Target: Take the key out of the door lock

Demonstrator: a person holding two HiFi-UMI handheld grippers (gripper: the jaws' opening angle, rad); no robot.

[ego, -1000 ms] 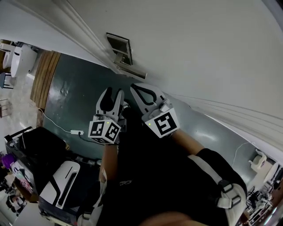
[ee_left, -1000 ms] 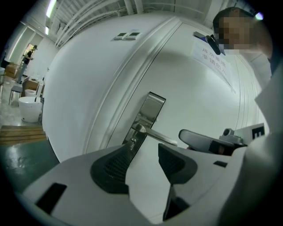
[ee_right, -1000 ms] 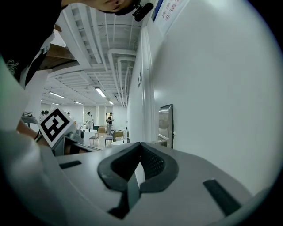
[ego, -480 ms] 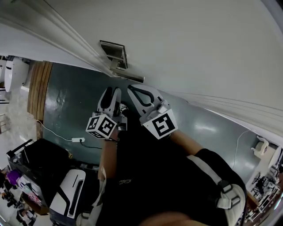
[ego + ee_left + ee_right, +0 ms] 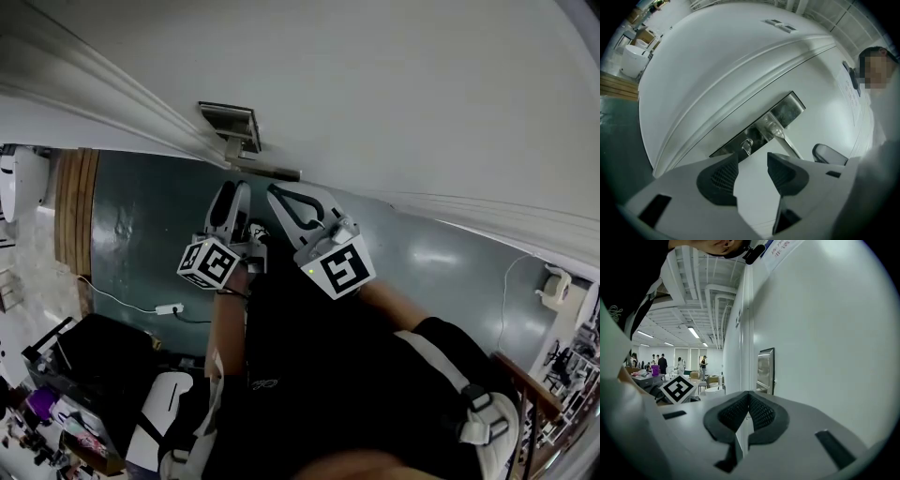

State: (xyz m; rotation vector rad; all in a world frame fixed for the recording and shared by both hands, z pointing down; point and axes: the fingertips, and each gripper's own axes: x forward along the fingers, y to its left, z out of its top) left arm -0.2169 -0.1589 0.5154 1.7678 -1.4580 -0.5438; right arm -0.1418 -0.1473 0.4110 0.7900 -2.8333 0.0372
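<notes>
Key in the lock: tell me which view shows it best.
Left gripper view: the key sticks out of the plate, just ahead of the open jaws. Head view shows the plate but no discernible key; right gripper view sees the plate obliquely, key unseen.

I take this for a big open-plan lab or workshop hall, not a home. In the right gripper view I see exposed white ducts and pipes point(image 5: 715, 296) under a bare ceiling. There are long strip lights point(image 5: 693, 332) too, and several people standing point(image 5: 662, 364) among worktables far off. The glossy dark green floor point(image 5: 141, 234) looks industrial, and a white power strip on its cable point(image 5: 169, 308) lies on it. Brown cardboard boxes point(image 5: 644, 35) sit far off past the white panelled door point(image 5: 422, 94).
</notes>
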